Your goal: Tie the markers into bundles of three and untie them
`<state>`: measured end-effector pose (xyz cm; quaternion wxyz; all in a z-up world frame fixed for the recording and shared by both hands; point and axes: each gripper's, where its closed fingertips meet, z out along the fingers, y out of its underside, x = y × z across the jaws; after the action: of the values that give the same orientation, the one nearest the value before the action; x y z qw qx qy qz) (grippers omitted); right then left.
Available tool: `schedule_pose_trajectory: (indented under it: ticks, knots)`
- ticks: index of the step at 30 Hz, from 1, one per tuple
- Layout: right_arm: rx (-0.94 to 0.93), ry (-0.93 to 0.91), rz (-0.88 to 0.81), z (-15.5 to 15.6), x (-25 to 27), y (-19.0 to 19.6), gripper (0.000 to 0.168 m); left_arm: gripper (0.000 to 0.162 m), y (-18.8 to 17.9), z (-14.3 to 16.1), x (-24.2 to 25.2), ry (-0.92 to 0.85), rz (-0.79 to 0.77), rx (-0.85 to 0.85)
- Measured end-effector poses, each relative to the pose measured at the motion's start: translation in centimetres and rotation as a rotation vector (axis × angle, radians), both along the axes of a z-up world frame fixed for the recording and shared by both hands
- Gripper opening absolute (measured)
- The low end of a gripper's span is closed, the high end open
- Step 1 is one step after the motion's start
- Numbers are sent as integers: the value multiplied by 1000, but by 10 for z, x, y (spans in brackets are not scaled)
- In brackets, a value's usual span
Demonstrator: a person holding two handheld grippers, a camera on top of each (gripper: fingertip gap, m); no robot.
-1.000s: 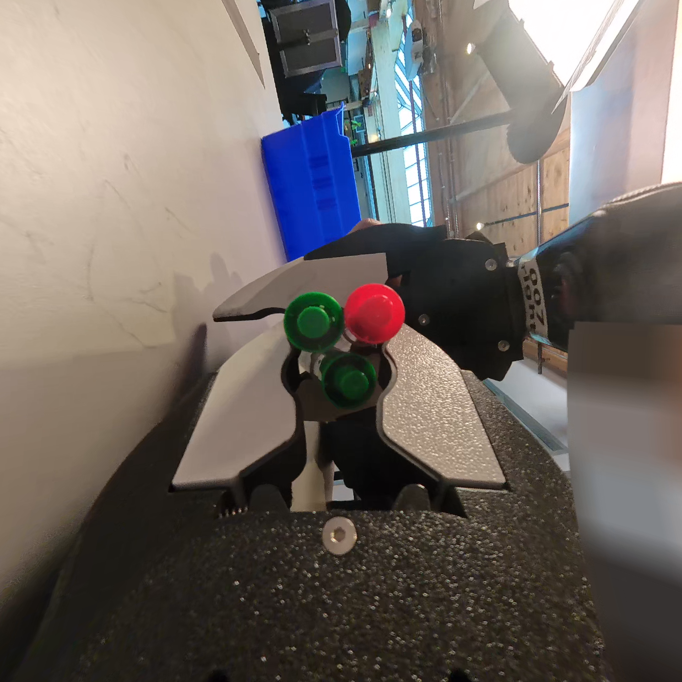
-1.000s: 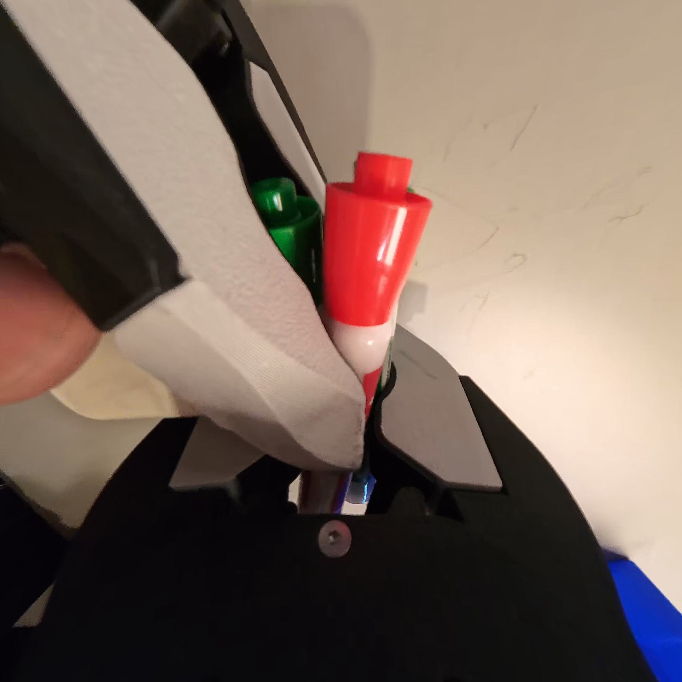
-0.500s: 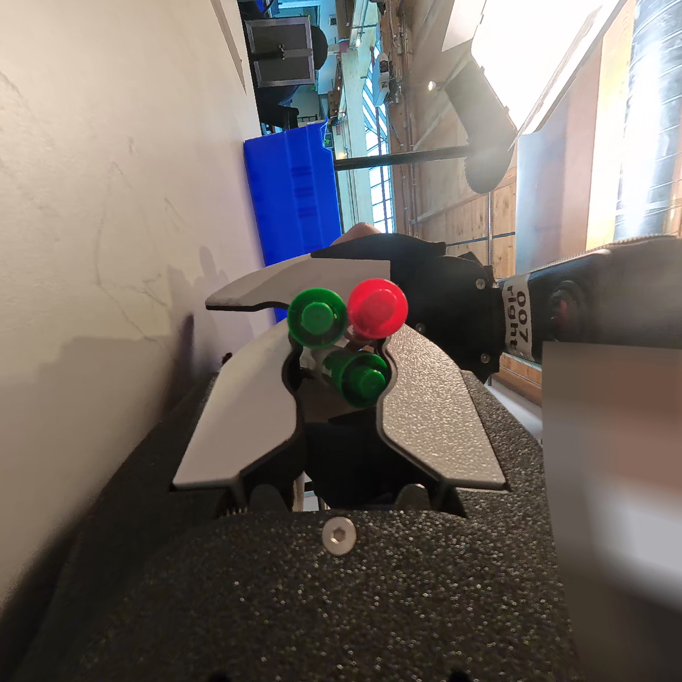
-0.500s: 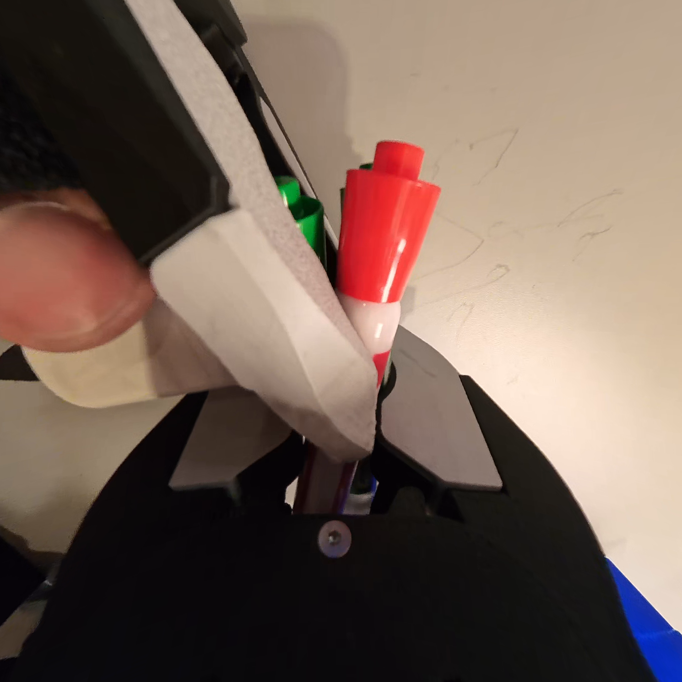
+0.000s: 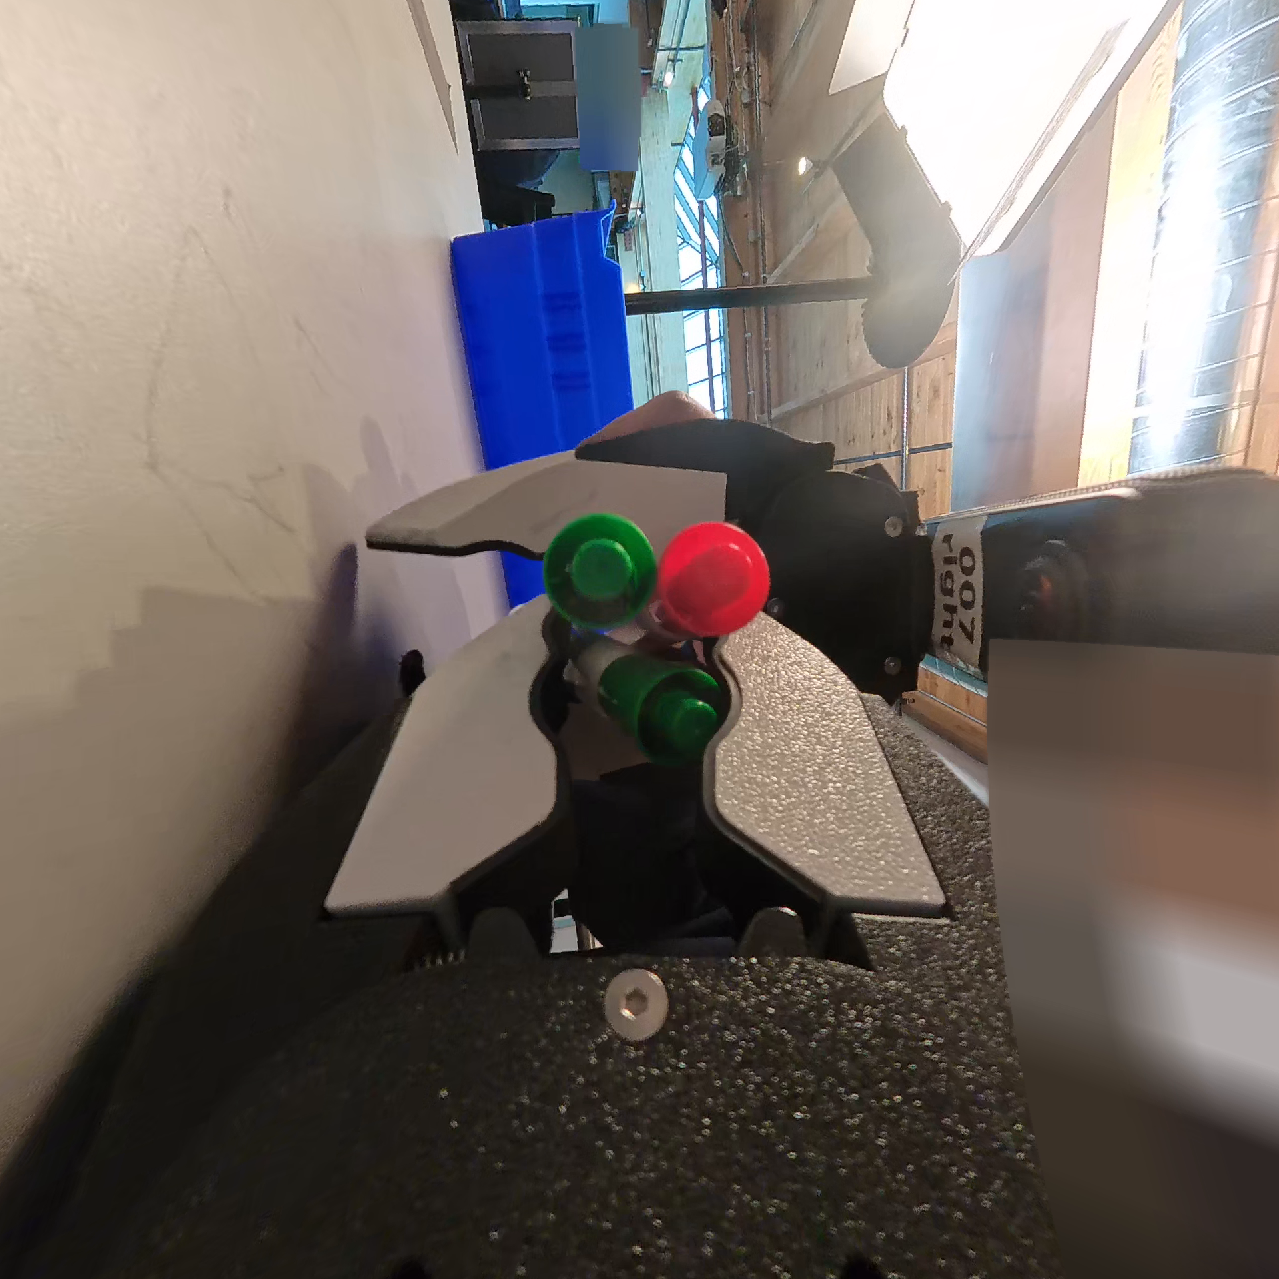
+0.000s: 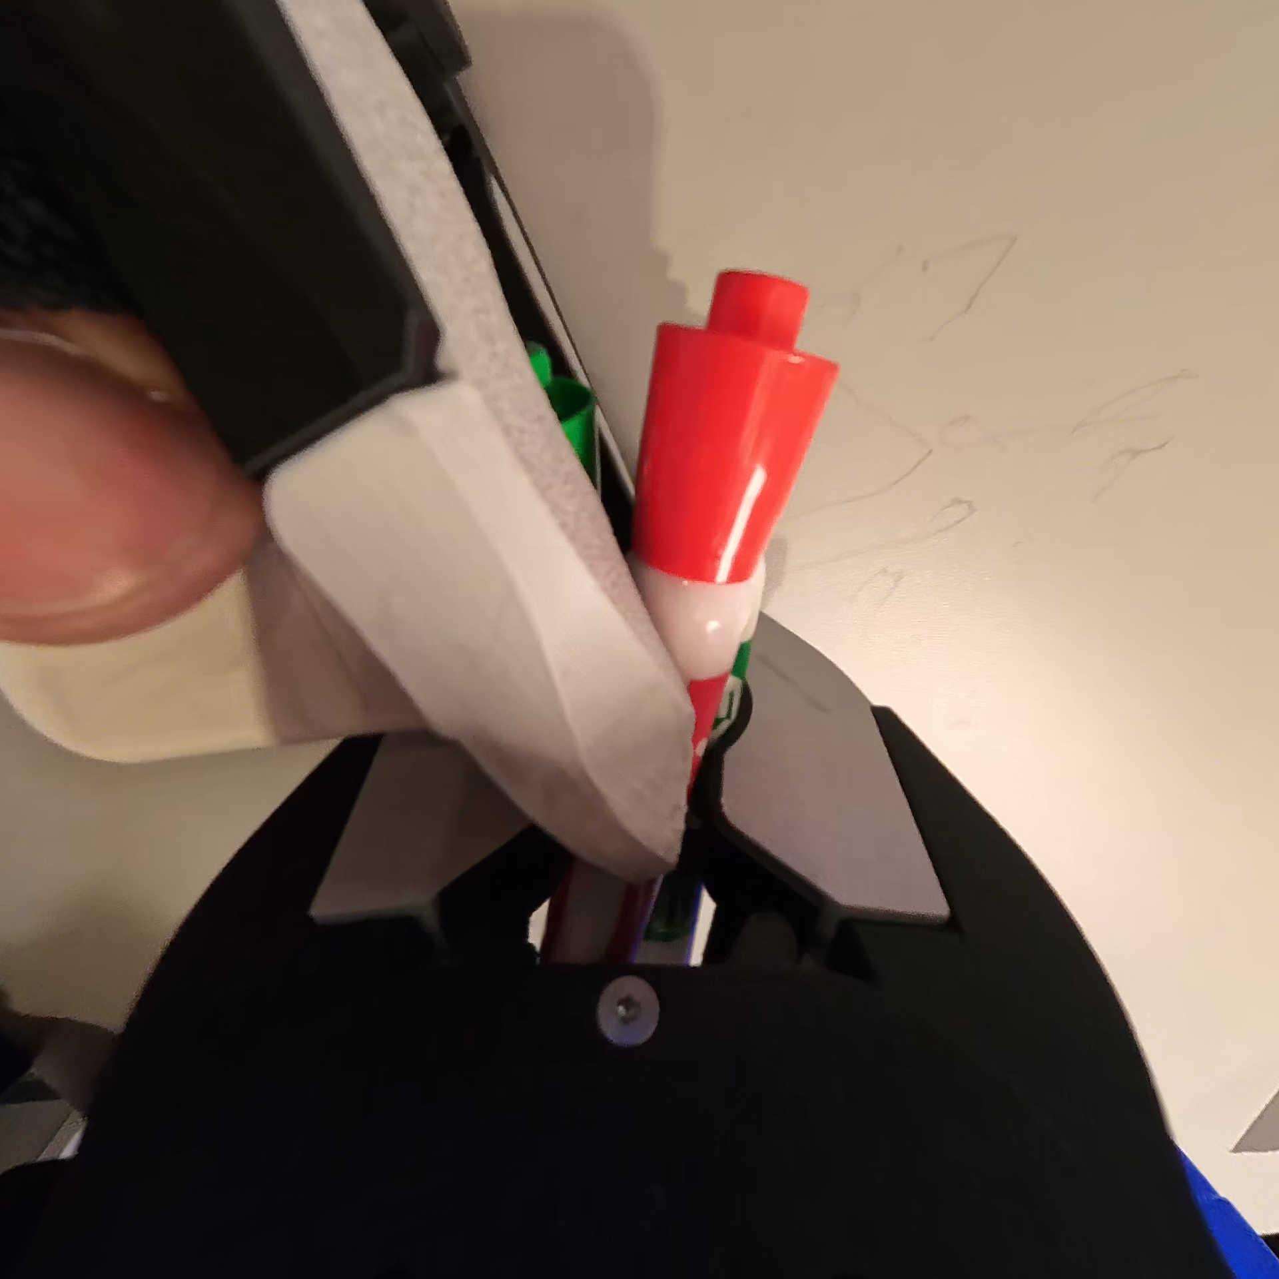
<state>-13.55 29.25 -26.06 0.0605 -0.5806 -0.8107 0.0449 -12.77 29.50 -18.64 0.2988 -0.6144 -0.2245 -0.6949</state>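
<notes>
1. Three markers are bunched together: two with green caps, one with a red cap. The red marker has a glossy tapered cap with a small knob on top and a white collar below it.
2. In the left wrist view the caps point at the camera: one green marker at about 11 o'clock, the red one at 1 o'clock, the second green marker below at 6 o'clock and tilted.
3. The left gripper pinches the bundle between its grey fingers.
4. The right gripper is also clamped on the barrels, crossing the left one.
5. One blue bin stands on the pale table at 12 o'clock.
</notes>
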Motion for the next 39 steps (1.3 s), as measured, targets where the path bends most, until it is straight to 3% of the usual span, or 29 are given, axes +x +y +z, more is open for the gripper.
schedule_pose_trajectory:
  ticks: [8,15,23,26,30,39]
  knots:
    - [-52,6,-10,-1,1,0,38,40,2,-4,-2,91,-37,6]
    - [-179,96,-84,10,-3,8,39,53,10,0,-20,179,-42,42]
    - [-331,135,-198,15,14,13,39,55,22,11,-51,420,-24,274]
    - [-370,160,-211,18,18,11,39,55,22,15,-58,606,-59,417]
    - [-416,198,-234,20,18,9,40,57,14,9,-62,886,-153,613]
    - [-377,204,-234,21,33,1,39,61,-36,-9,-37,1062,-521,913]
